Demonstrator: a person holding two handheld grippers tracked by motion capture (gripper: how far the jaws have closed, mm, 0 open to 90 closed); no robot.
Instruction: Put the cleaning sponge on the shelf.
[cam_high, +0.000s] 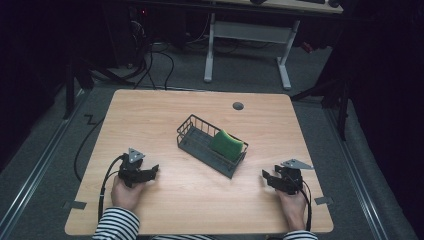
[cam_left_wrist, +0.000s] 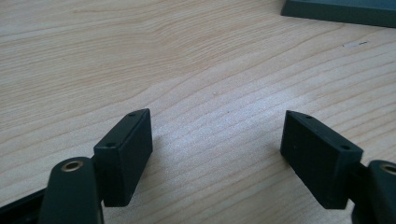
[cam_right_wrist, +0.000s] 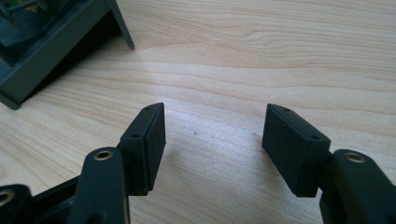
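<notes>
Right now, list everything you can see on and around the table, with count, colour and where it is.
Table: one, light wood, centre of the high view.
Wire basket: one, dark grey, middle of the table.
Sponge: one, green, leaning in the basket's right end.
Round cap: one, grey, far edge of the tabletop.
Desk frame: one, white, on the floor behind.
Left gripper: one, black, near left, jaws apart over bare wood.
Right gripper: one, black, near right, jaws apart over bare wood.
Sleeves: two, striped, bottom edge.

You're in a dim lab: carpet floor (cam_high: 240, 75), loose cables (cam_high: 155, 60) at eleven o'clock, a second desk (cam_high: 250, 30) at twelve beyond your bench (cam_high: 150, 115).
</notes>
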